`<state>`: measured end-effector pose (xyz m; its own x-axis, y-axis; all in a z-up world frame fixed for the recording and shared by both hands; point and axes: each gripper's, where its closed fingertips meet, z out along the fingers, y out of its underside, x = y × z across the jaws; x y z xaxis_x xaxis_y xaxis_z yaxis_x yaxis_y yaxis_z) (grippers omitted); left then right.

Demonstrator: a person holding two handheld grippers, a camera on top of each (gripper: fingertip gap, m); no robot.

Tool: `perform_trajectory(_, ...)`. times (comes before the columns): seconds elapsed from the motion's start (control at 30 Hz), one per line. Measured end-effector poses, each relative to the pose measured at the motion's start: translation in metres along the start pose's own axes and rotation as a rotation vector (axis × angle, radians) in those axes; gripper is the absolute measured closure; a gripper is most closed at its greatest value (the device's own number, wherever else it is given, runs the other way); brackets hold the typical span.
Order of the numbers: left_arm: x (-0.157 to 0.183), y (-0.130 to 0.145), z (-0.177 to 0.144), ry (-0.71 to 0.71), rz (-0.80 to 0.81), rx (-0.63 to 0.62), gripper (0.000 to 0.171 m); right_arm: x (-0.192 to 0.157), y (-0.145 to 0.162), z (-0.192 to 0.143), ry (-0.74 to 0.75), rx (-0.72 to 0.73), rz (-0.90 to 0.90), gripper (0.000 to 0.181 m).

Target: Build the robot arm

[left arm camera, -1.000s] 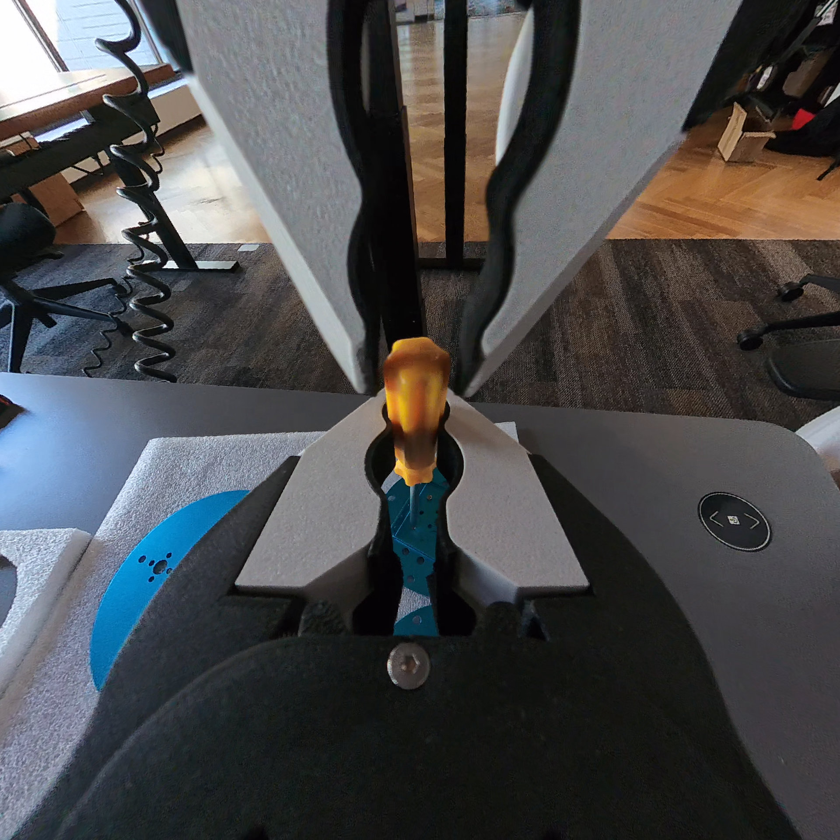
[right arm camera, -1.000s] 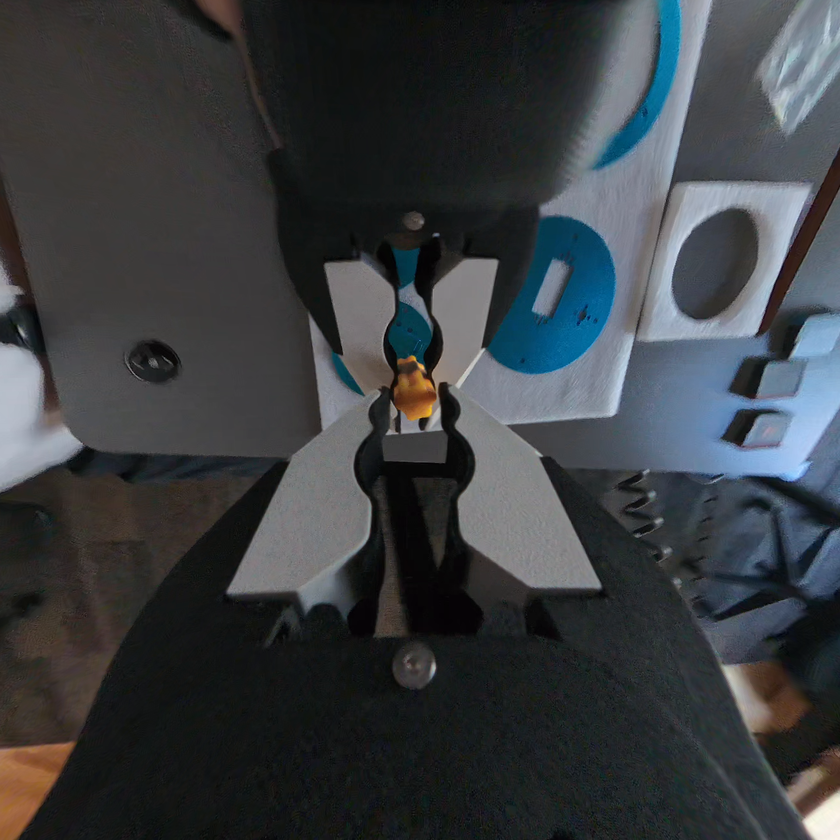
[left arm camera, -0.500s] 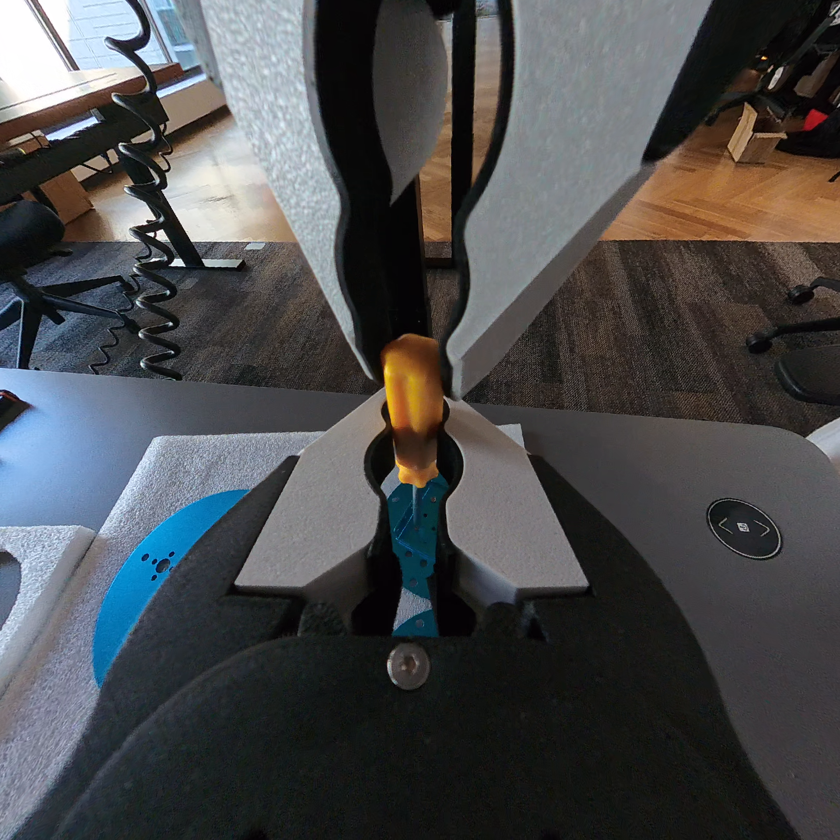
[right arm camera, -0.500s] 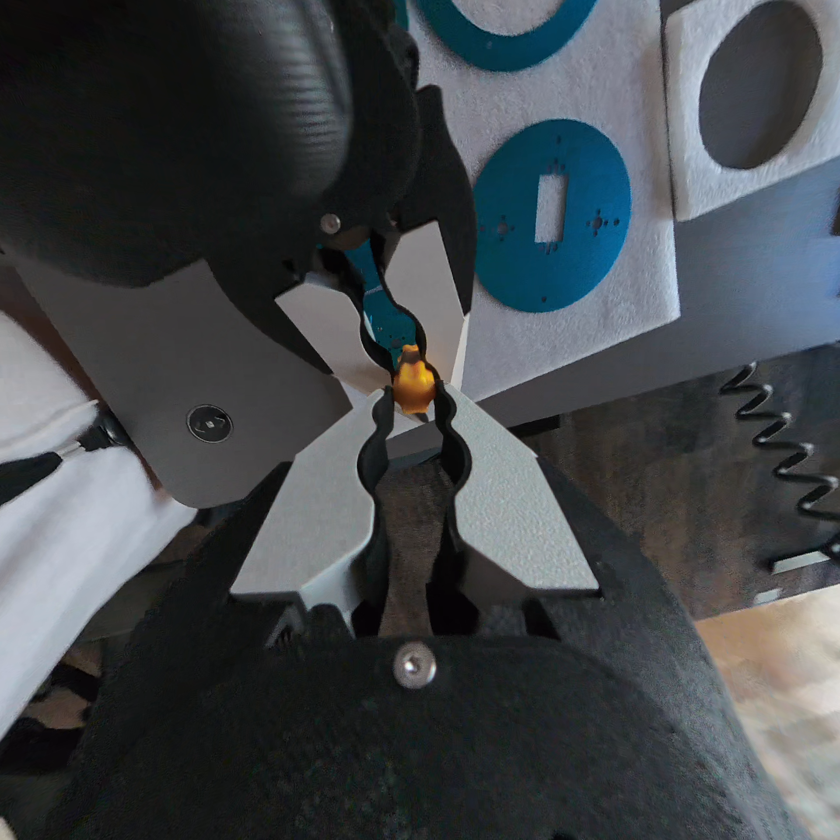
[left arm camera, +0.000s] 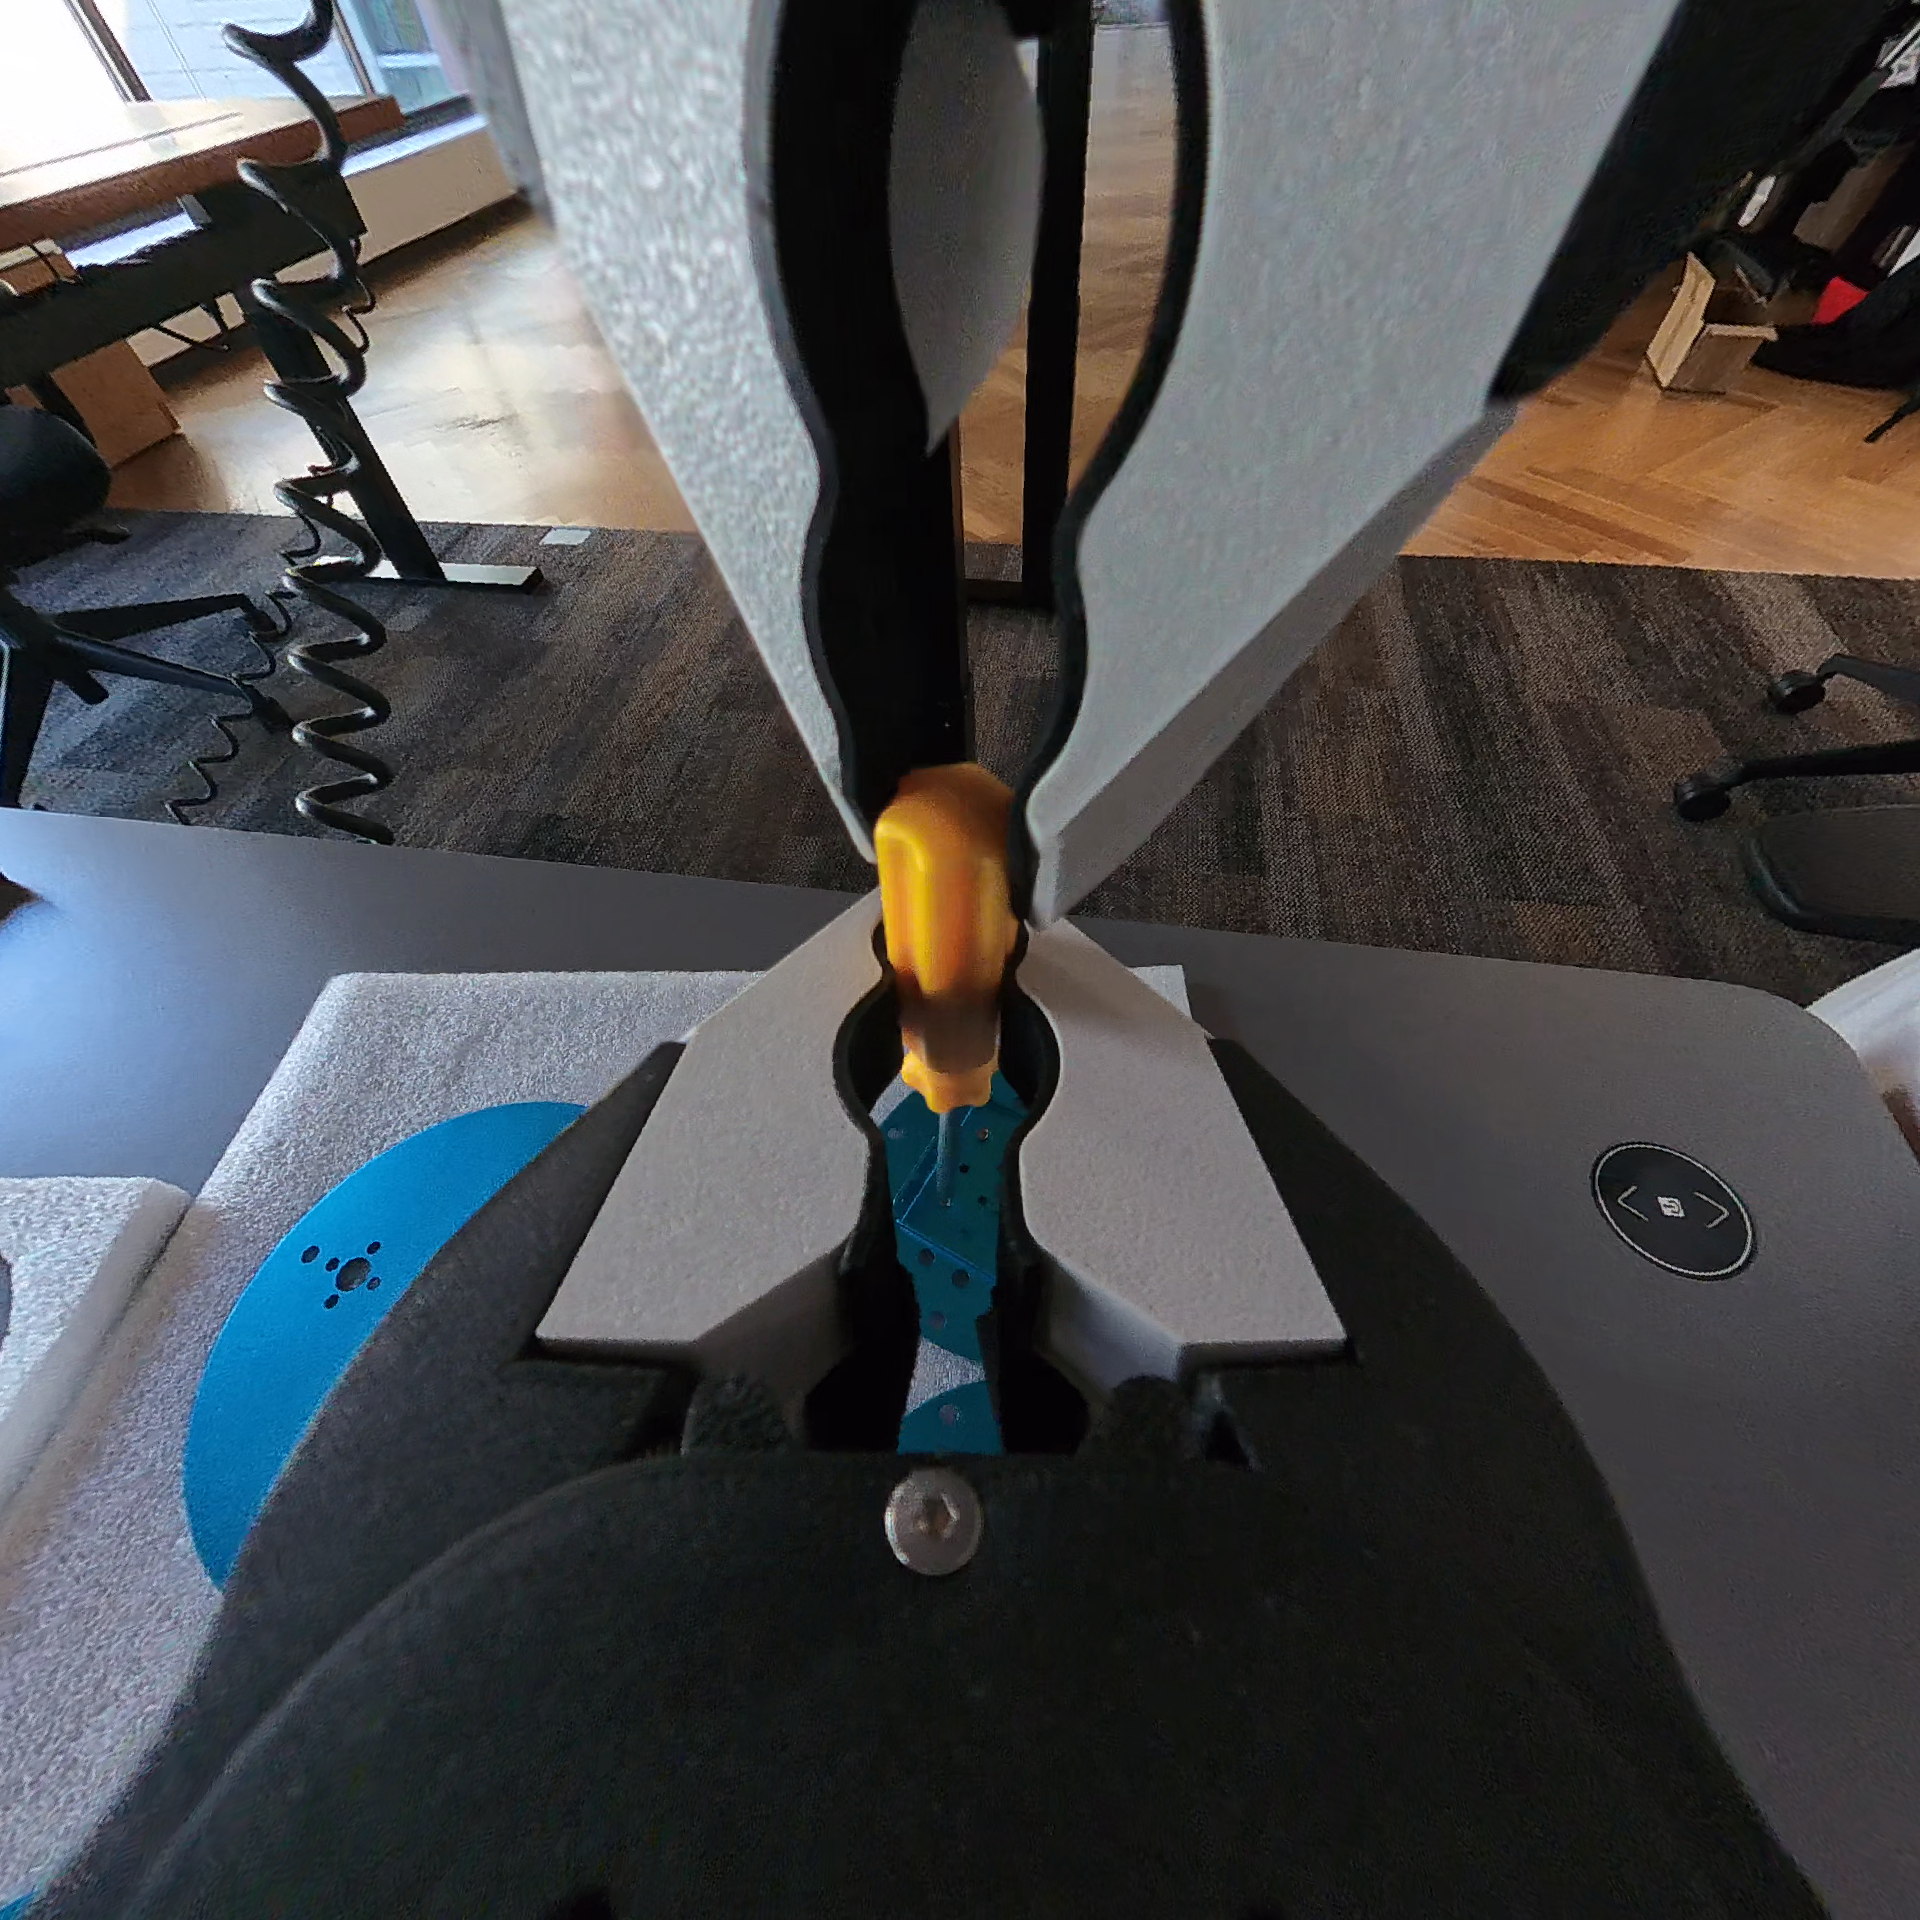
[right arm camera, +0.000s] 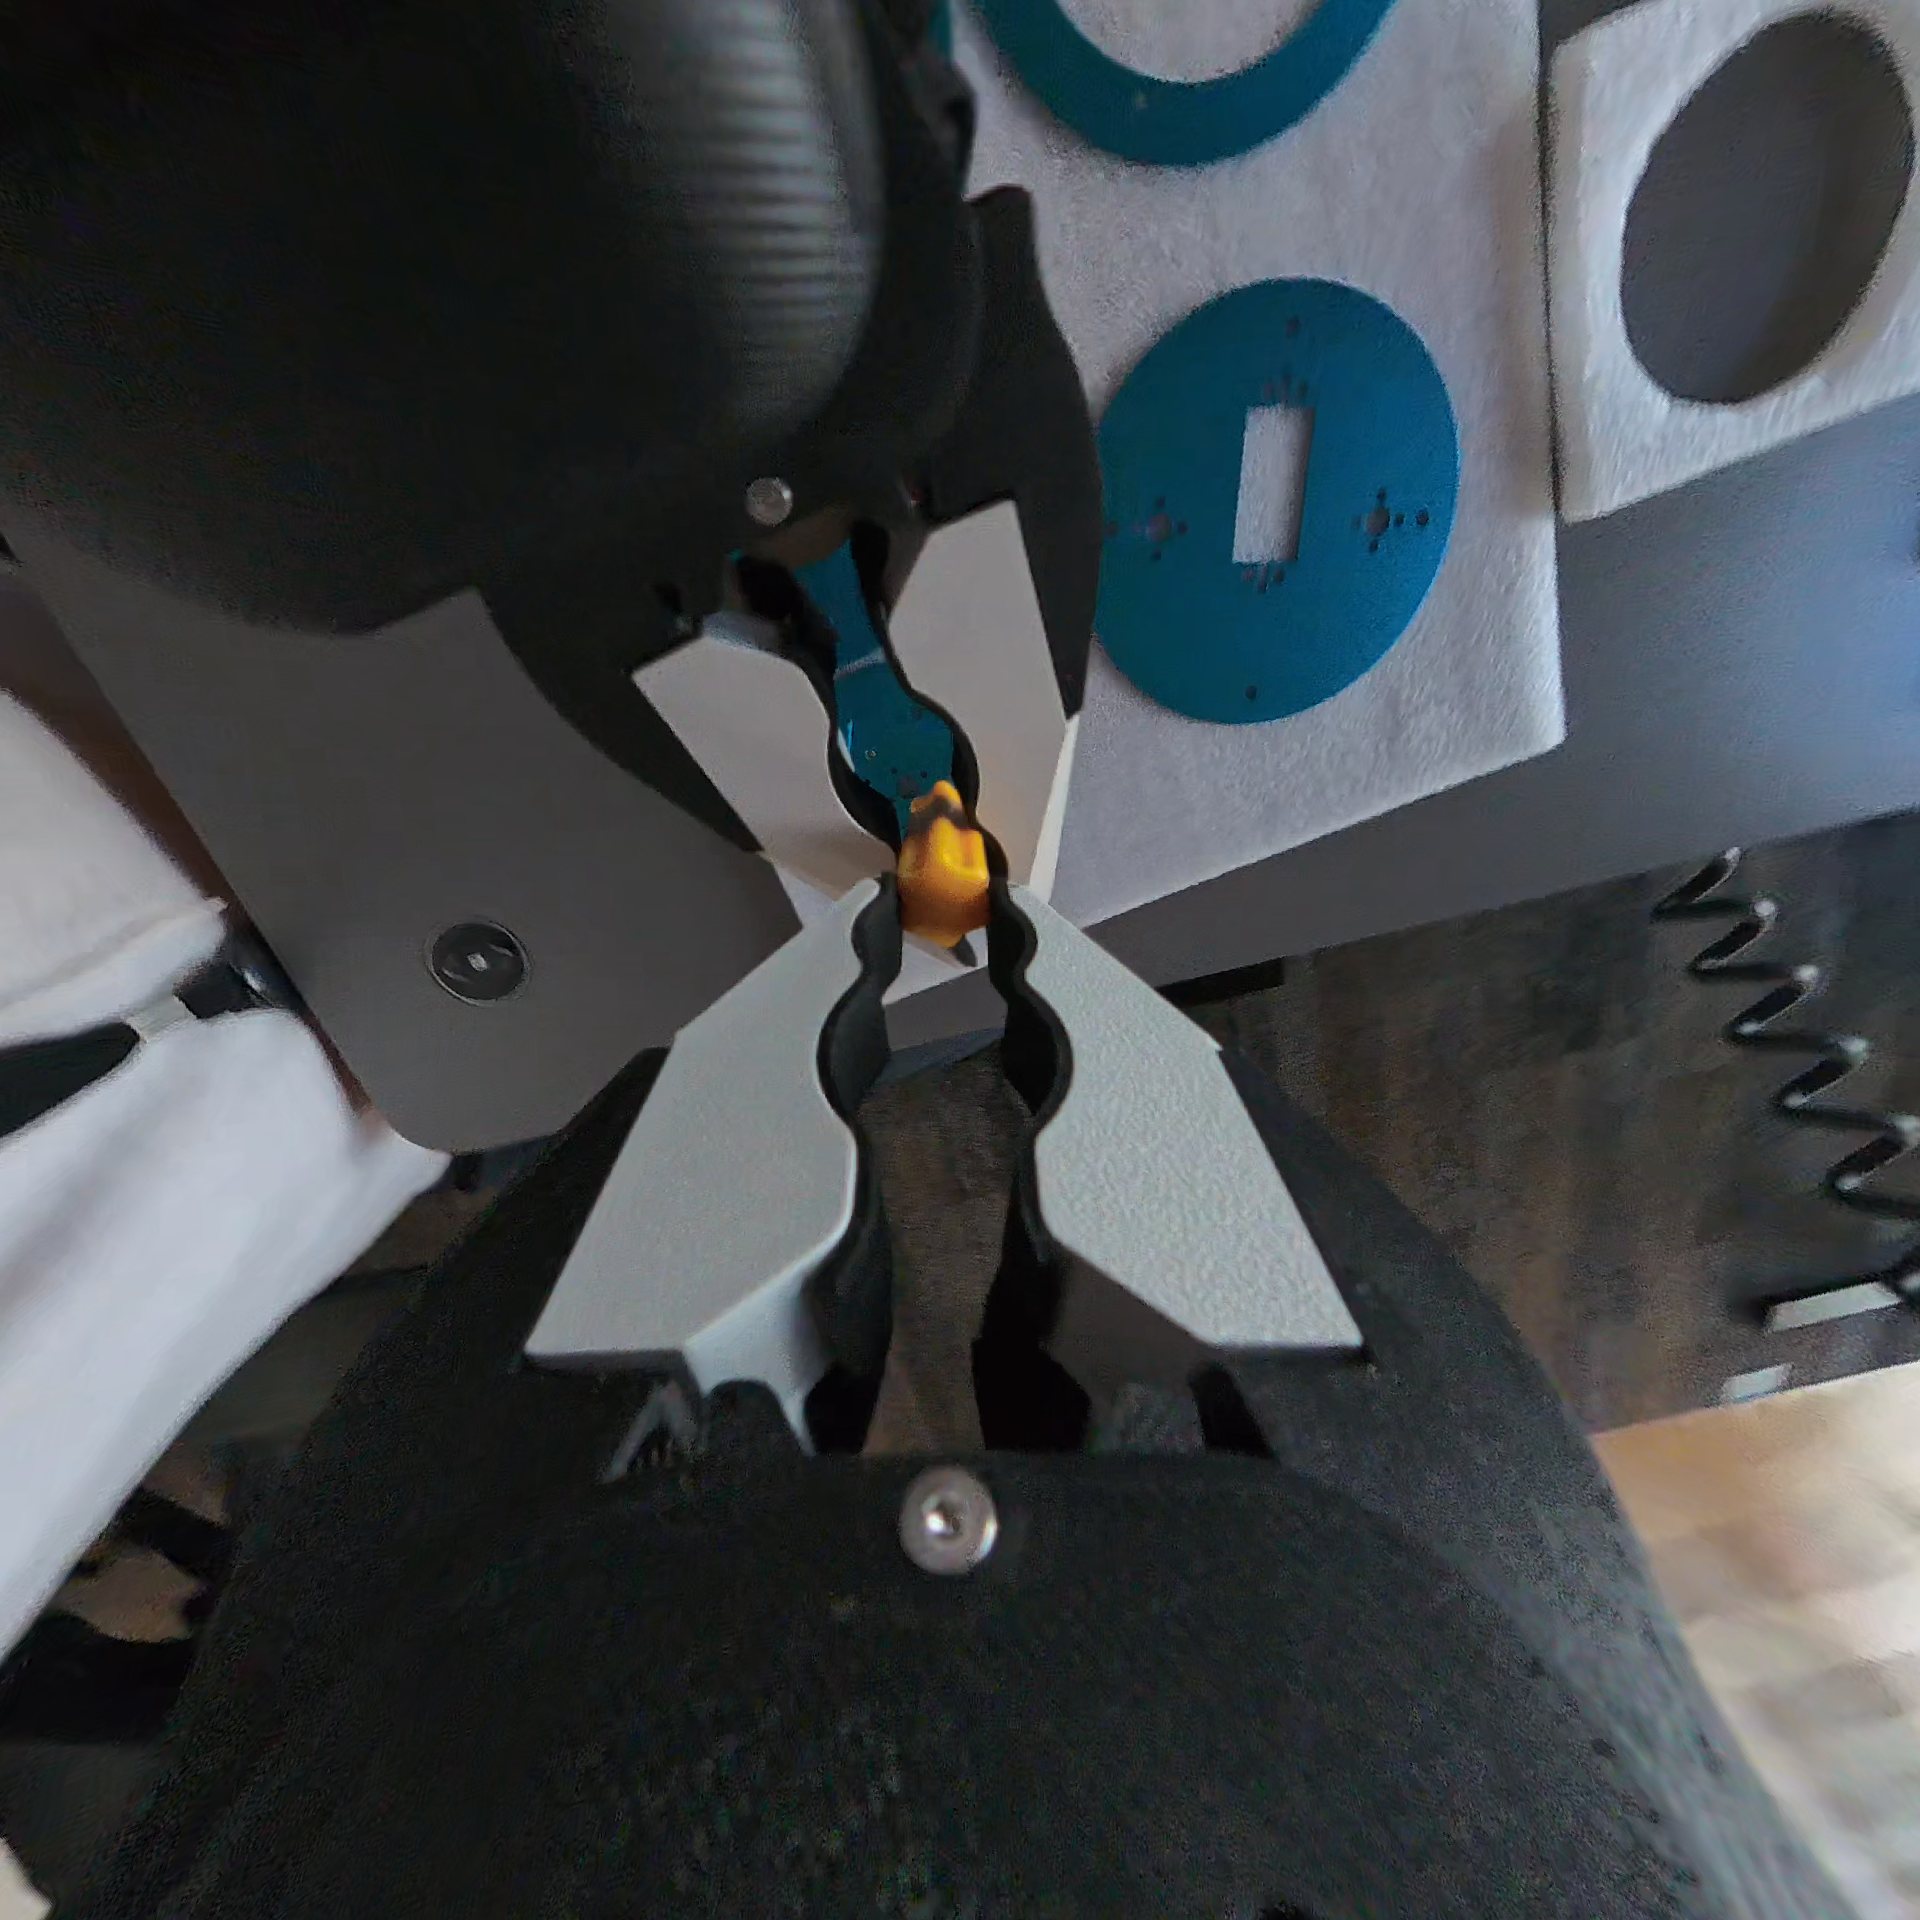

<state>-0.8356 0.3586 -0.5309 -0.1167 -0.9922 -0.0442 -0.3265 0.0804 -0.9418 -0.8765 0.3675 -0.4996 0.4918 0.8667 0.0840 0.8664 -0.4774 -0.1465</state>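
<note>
My left gripper (left arm camera: 945,940) is low over the dark grey table (left arm camera: 1455,1091), its jaws shut on a blue perforated bracket (left arm camera: 951,1236) that shows in the narrow gap between its fingers. My right gripper (left arm camera: 945,868) comes down from above and is shut on the orange handle of a small screwdriver (left arm camera: 940,925). The screwdriver stands upright with its thin shaft down on the bracket. In the right wrist view my right gripper (right arm camera: 940,899) pinches the orange handle (right arm camera: 940,878). Beyond it are my left gripper (right arm camera: 920,831) and the bracket (right arm camera: 883,727).
A white foam pad (right arm camera: 1351,208) carries a blue disc with a rectangular slot (right arm camera: 1278,499) and a blue ring (right arm camera: 1174,114). A foam block with a round hole (right arm camera: 1766,208) lies beside it. A round desk button (left arm camera: 1671,1210) is on the right, and a coiled cable (left arm camera: 322,623) hangs beyond the far edge. The left gripper's tips are roughly 5 centimetres from the right gripper's.
My right gripper has twisted around the screwdriver's axis with the handle in it and tilted; its view has rotated and closed in. My left gripper has stayed put.
</note>
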Motion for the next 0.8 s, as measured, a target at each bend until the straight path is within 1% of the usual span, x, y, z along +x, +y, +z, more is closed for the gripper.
perform_trajectory(0.03, -0.001, 0.0, 0.0, -0.003, 0.001, 0.001, 0.161, 0.0, -0.001, 0.0, 0.002, 0.009, 0.051, 0.165)
perform_trajectory(0.1, 0.0, 0.0, -0.001, 0.003, 0.004, 0.003, 0.161, -0.001, -0.002, 0.0, -0.004, 0.011, 0.048, 0.165)
perform_trajectory(0.17, 0.002, 0.0, -0.002, 0.011, 0.005, 0.007, 0.162, -0.003, -0.004, 0.002, -0.018, 0.026, -0.078, 0.165)
perform_trajectory(0.2, 0.003, 0.0, -0.001, 0.014, 0.013, 0.004, 0.162, -0.006, -0.003, 0.003, -0.027, 0.028, -0.181, 0.155)
perform_trajectory(0.27, 0.004, 0.0, 0.0, 0.012, 0.028, -0.007, 0.162, -0.002, 0.0, 0.006, 0.03, 0.019, -0.341, 0.159)
perform_trajectory(0.3, 0.005, 0.0, 0.001, 0.015, 0.031, -0.008, 0.162, -0.005, 0.001, 0.006, 0.031, 0.013, -0.4, 0.161)
perform_trajectory(0.33, 0.005, 0.0, 0.001, 0.016, 0.033, -0.006, 0.162, -0.005, 0.001, 0.006, 0.042, 0.011, -0.422, 0.163)
perform_trajectory(0.4, 0.005, 0.001, 0.0, 0.02, 0.039, -0.006, 0.161, -0.005, 0.0, 0.006, 0.027, 0.002, -0.39, 0.164)
perform_trajectory(0.43, 0.005, 0.001, 0.0, 0.019, 0.036, -0.006, 0.161, -0.005, 0.0, 0.007, 0.012, -0.004, -0.347, 0.164)
perform_trajectory(0.5, 0.002, 0.001, -0.001, 0.009, 0.017, -0.005, 0.161, -0.003, 0.001, 0.007, -0.005, -0.019, -0.215, 0.164)
perform_trajectory(0.57, -0.002, 0.001, -0.001, -0.013, 0.009, -0.001, 0.162, 0.0, 0.0, 0.007, -0.011, -0.019, -0.033, 0.164)
perform_trajectory(0.63, -0.006, 0.002, -0.002, -0.031, 0.005, -0.007, 0.162, 0.003, -0.004, 0.008, -0.01, 0.012, 0.092, 0.164)
perform_trajectory(0.7, -0.005, 0.002, -0.002, -0.025, 0.007, -0.003, 0.162, 0.002, -0.004, 0.008, -0.007, 0.02, 0.08, 0.164)
perform_trajectory(0.77, -0.003, 0.002, -0.002, -0.022, 0.032, -0.01, 0.162, -0.001, -0.005, 0.007, -0.011, 0.017, -0.072, 0.162)
perform_trajectory(0.8, -0.002, 0.002, -0.002, -0.021, 0.034, -0.012, 0.162, -0.003, -0.006, 0.007, -0.011, 0.03, -0.158, 0.15)
